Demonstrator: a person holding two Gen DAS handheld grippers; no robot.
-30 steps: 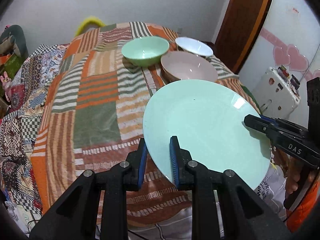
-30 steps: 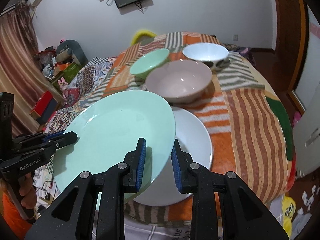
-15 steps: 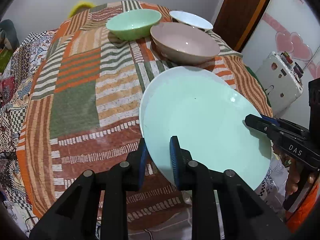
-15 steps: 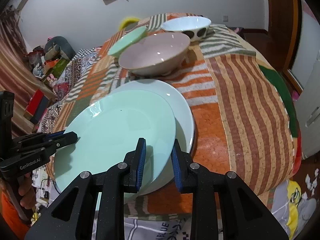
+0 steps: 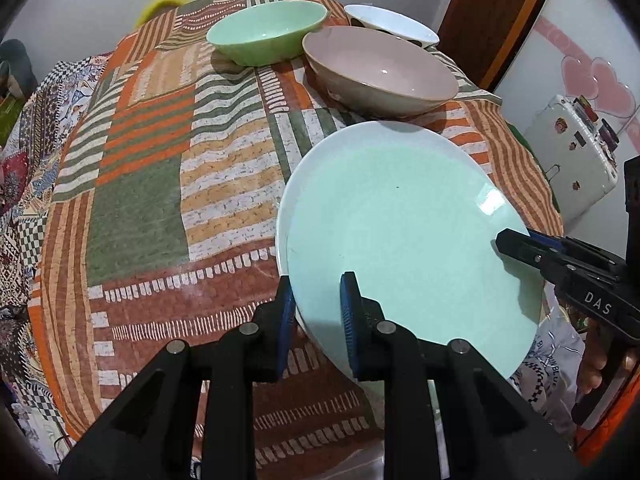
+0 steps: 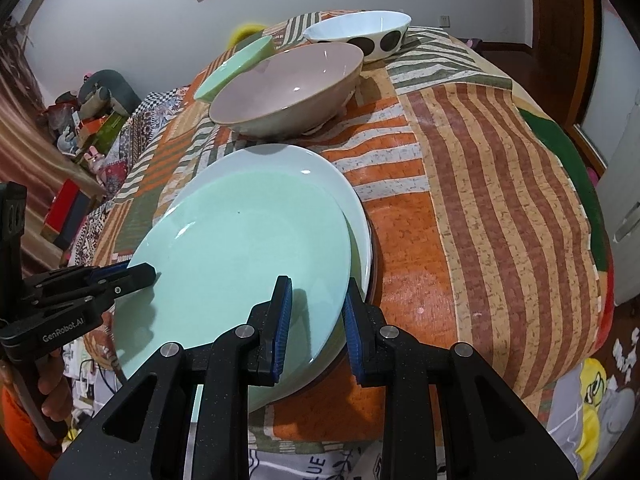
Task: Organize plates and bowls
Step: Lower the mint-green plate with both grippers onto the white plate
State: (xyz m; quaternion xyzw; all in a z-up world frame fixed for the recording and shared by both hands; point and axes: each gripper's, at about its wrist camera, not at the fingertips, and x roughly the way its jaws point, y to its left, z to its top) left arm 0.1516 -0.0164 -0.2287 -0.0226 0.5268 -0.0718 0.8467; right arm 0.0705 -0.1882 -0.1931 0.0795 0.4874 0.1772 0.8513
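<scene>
Patchwork tablecloth (image 5: 140, 208); three bowls (image 5: 380, 68) beyond green plate (image 5: 400, 232), seemingly touching.

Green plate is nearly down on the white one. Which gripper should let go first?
Probably left. The left gripper holds the green plate where its rim overhangs the table edge; the right gripper's side lies over the white plate, so it can steady the stack.

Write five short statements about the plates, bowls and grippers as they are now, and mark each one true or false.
1. Both grippers hold the green plate by its rim. True.
2. A white plate lies under it. True.
3. The pink bowl is stacked inside the green bowl. False: they stand side by side.
4. The spotted bowl sits nearest the grippers. False: it is farthest.
5. The left gripper is empty. False: it clamps the plate.
</scene>
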